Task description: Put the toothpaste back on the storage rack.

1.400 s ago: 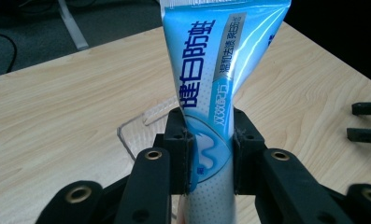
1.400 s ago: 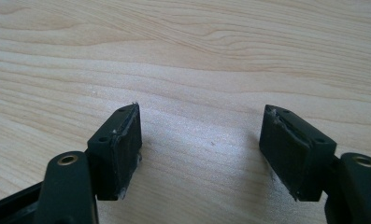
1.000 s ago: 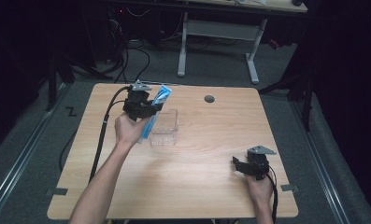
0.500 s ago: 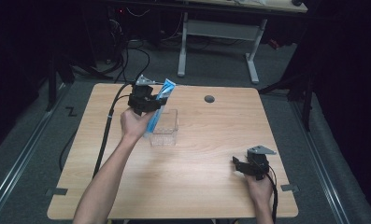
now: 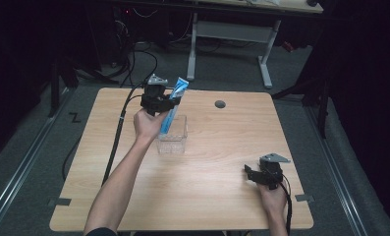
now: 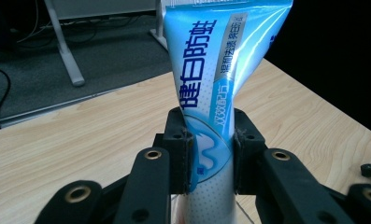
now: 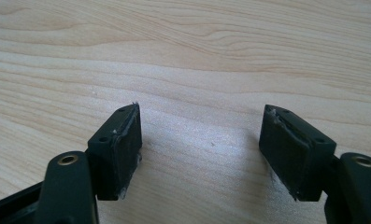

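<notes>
While the left claw (image 6: pixel 210 154) clamps the blue toothpaste tube (image 6: pixel 216 70) above the clear container (image 5: pixel 173 137), the right claw (image 7: pixel 199 149) rests spread apart on the worktop (image 5: pixel 217 162).

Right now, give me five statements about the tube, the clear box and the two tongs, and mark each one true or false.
1. The left tongs are closed on the blue toothpaste tube. True.
2. The tube lies flat on the table. False: it is held up, tilted, its lower end at the clear plastic box.
3. The right tongs grip a second tube. False: their jaws stand apart over bare wood with nothing between them.
4. The clear plastic box stands on the table near the left hand. True.
5. The right tongs are at the far left corner of the table. False: in the high view they sit near the near right corner.
</notes>
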A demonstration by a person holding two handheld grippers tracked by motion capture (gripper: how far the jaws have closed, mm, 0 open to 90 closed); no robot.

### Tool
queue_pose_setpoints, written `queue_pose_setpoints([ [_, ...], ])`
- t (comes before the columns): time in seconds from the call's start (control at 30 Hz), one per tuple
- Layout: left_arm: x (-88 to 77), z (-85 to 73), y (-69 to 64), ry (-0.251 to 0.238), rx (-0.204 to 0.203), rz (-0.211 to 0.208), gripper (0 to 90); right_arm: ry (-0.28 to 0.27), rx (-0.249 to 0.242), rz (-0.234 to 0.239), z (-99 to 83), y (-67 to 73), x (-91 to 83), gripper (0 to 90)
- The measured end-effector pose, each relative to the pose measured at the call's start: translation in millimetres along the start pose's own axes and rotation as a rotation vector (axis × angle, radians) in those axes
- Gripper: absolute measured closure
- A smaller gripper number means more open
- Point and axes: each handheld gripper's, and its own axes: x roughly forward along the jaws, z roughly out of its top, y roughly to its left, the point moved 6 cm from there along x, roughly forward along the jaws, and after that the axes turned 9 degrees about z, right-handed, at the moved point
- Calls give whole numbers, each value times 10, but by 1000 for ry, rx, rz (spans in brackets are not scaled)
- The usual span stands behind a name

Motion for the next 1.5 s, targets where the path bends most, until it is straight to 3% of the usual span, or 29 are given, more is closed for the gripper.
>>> queue_pose_setpoints([
  [0.53,173,-43,65,5,-23,28,719,-1,-7,4,1,4,1,299],
  [0.73,215,-108,112,6,-6,46,715,0,-8,5,0,6,0,299],
  [0.9,232,-177,176,20,-20,57,713,-1,-8,5,-1,7,0,298],
  [1.5,237,-274,200,36,-1,67,703,-1,-8,5,-1,7,0,298],
])
